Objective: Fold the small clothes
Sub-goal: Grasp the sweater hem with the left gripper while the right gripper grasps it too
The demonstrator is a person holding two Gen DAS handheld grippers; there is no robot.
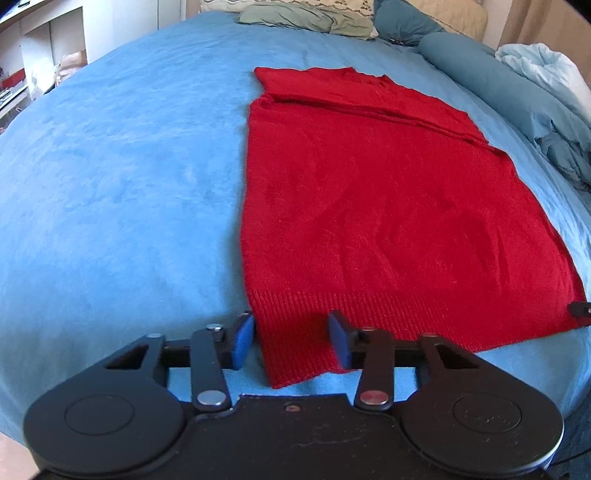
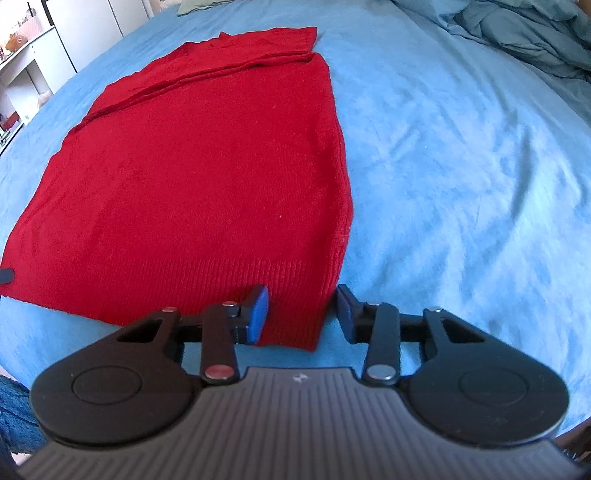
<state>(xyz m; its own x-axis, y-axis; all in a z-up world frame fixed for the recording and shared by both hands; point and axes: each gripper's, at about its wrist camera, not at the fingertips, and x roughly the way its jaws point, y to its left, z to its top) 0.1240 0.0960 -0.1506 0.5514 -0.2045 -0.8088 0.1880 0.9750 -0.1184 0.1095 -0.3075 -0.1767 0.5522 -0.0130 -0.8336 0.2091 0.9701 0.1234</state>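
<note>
A red knitted sweater (image 1: 369,206) lies flat on a blue bedspread (image 1: 122,177), sleeves folded in across its far end, ribbed hem nearest me. My left gripper (image 1: 291,338) is open, its blue pads on either side of the hem's near left corner. The sweater also shows in the right wrist view (image 2: 207,166). My right gripper (image 2: 301,314) is open, its pads on either side of the hem's near right corner. Each gripper's tip peeks in at the edge of the other view: the right one (image 1: 580,309), the left one (image 2: 5,276).
Pillows (image 1: 306,16) and a teal bolster (image 1: 480,70) lie at the bed's far end. A rumpled blue duvet (image 2: 524,33) lies to the right. White shelves (image 1: 40,51) stand to the left of the bed.
</note>
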